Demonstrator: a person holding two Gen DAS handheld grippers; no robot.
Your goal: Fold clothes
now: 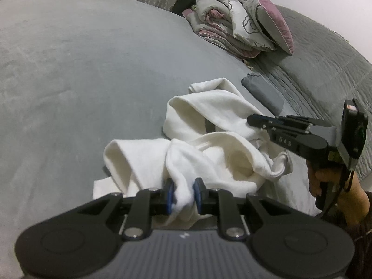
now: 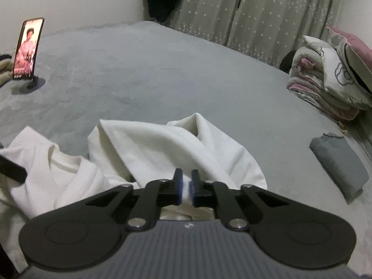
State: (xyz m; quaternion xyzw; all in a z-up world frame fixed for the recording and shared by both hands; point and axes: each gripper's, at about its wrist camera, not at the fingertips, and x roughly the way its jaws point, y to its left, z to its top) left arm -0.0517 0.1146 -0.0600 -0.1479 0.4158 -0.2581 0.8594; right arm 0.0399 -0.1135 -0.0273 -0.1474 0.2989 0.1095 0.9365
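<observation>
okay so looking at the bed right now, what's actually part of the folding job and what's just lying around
Part of the job:
- white garment, crumpled on the bed
- left claw, shut on it
- right claw, shut on it

Just lying about:
- folded grey cloth
- stacked quilt and pillow
- phone on a stand
- curtains

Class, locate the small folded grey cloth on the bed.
The small folded grey cloth lies on the grey bed, right of the crumpled white garment, before the stacked pink-grey bedding.

White garment point(image 1: 209, 139) lies crumpled on grey bed point(image 1: 81, 69).
</observation>
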